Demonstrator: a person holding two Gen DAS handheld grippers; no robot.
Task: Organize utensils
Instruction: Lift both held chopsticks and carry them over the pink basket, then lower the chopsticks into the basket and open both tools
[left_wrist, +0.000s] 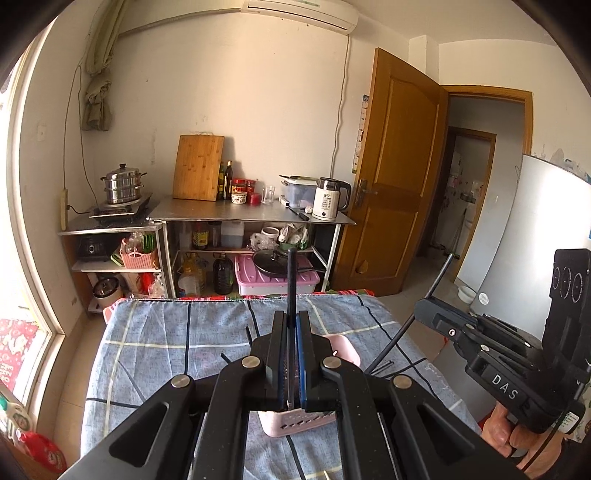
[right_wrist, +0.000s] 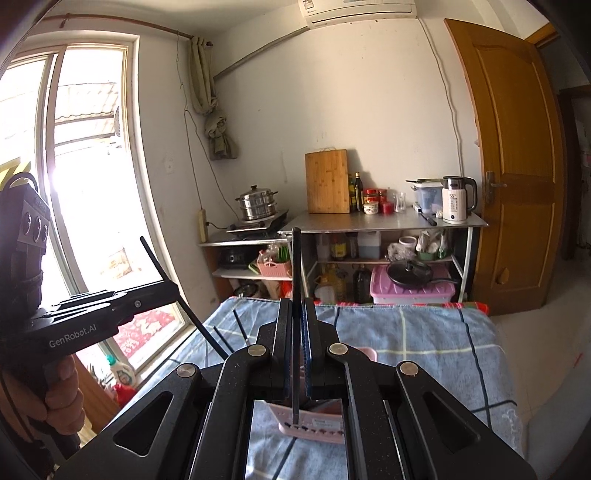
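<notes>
Left tongs (left_wrist: 291, 321) clamped on a black chopstick (left_wrist: 291, 280) that stands upright between the pads, its tip rising above them. Right tongs (right_wrist: 296, 310) clamped on another chopstick (right_wrist: 295, 266), upright too. Below both pairs sits the pink holder (right_wrist: 314, 424) on the blue checked cloth (right_wrist: 424, 343) over the counter. More black chopsticks (right_wrist: 240, 330) lie on the cloth, left of the right tongs. A hand (right_wrist: 59, 398) grips the left tool's handle

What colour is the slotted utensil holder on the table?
Pale pink. The utensil holder shows best in the left wrist view, under the gripper.
</notes>
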